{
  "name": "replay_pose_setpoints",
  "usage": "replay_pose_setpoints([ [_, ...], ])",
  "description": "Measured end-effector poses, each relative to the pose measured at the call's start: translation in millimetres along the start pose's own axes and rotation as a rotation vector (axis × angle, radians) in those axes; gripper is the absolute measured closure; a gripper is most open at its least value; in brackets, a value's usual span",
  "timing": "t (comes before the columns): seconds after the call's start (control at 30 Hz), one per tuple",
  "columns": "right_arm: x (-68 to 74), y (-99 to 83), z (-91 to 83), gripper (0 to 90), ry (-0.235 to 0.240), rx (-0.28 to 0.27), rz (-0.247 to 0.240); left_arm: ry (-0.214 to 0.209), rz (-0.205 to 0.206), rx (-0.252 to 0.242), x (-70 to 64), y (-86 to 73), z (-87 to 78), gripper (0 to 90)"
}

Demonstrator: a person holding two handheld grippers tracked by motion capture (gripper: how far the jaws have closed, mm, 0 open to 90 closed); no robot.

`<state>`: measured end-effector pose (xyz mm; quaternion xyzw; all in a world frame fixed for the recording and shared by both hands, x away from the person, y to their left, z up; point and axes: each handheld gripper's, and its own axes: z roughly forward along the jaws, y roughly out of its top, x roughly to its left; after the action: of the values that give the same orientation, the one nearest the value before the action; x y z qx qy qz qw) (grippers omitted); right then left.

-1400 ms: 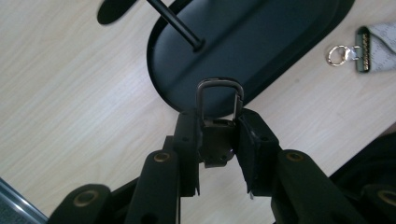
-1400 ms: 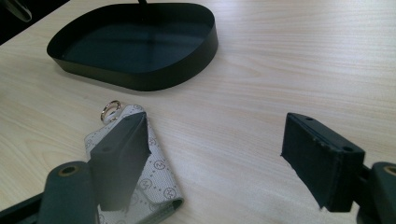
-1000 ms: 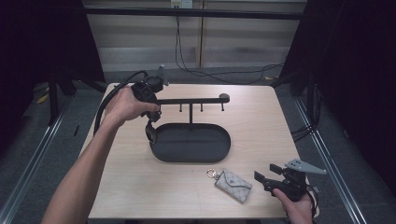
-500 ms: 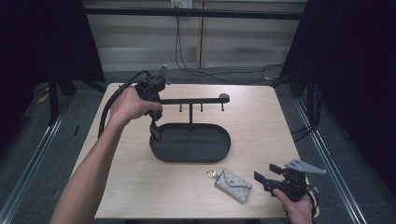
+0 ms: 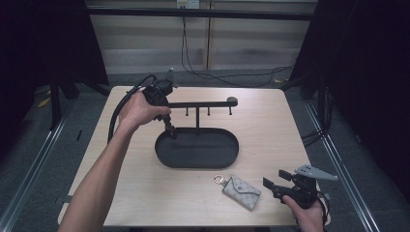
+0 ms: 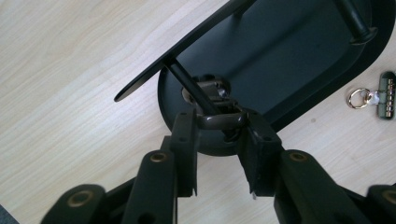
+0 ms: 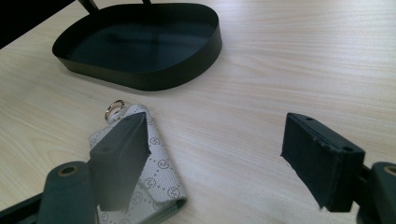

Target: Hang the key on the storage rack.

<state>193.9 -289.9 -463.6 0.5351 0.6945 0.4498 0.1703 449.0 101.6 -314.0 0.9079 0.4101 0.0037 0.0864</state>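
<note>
Work on the key stand looked to be at an early stage, judging by how things lay. At the left end of the black oval tray (image 5: 198, 166), the left gripper (image 5: 171, 133) pointed down into the tray beside the foot of the slanted rod that carried the hanging bar (image 5: 203, 104). In the left gripper view its jaws stood narrow, and a small dark metal loop (image 6: 223, 120) sat between the pads, apparently pinched. Whether that loop was a loose clip or a part of the stand could not be told. Above the tray's back edge, the short hooks (image 5: 208, 112) under the bar hung bare, with nothing on any of them. In front of the tray and just off its right half, the grey patterned key pouch (image 5: 241, 192) lay flat on the tabletop (image 5: 270, 125), its gold ring (image 5: 219, 180) turned toward the tray's front wall. To the right of the pouch, farther from the tray, the right gripper (image 5: 270, 182) rested low with its jaws spread wide and holding nothing. In the right gripper view one pad hung over the pouch's near corner, but the other stood well apart over bare wood. By this reading the stand was steadied or being attended to at the tray's left end, while the pouch had not been grasped. Gripping the pouch, lifting it and carrying its ring to a hook over the tray all appeared to remain.
</note>
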Motion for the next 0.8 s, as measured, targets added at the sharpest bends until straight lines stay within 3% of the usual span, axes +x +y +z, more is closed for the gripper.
replay_pose_setpoints([
  [0.13,0.1,0.1,0.2,22.6,-0.001,0.000,-0.001,-0.010,0.000,0.001,1.1,-0.7,-0.7,62.9],
  [0.33,-0.1,0.7,1.3,22.7,-0.002,0.000,0.005,-0.005,0.016,-0.007,-3.1,-1.2,-0.5,49.1],
  [0.37,0.1,0.9,1.8,22.6,-0.002,0.001,0.008,0.000,0.011,-0.020,-4.4,-1.7,-0.6,47.3],
  [0.43,0.0,1.1,2.4,22.7,-0.003,0.005,0.007,-0.031,0.008,-0.045,-3.8,-4.2,-0.9,41.3],
  [0.63,-0.8,0.7,2.0,22.6,-0.006,0.000,0.009,-0.050,0.012,-0.061,-1.6,-12.9,2.1,36.9],
  [0.8,-0.2,0.5,1.3,22.7,-0.007,0.002,0.001,-0.076,0.013,-0.142,4.5,-28.8,-2.7,31.2],
])
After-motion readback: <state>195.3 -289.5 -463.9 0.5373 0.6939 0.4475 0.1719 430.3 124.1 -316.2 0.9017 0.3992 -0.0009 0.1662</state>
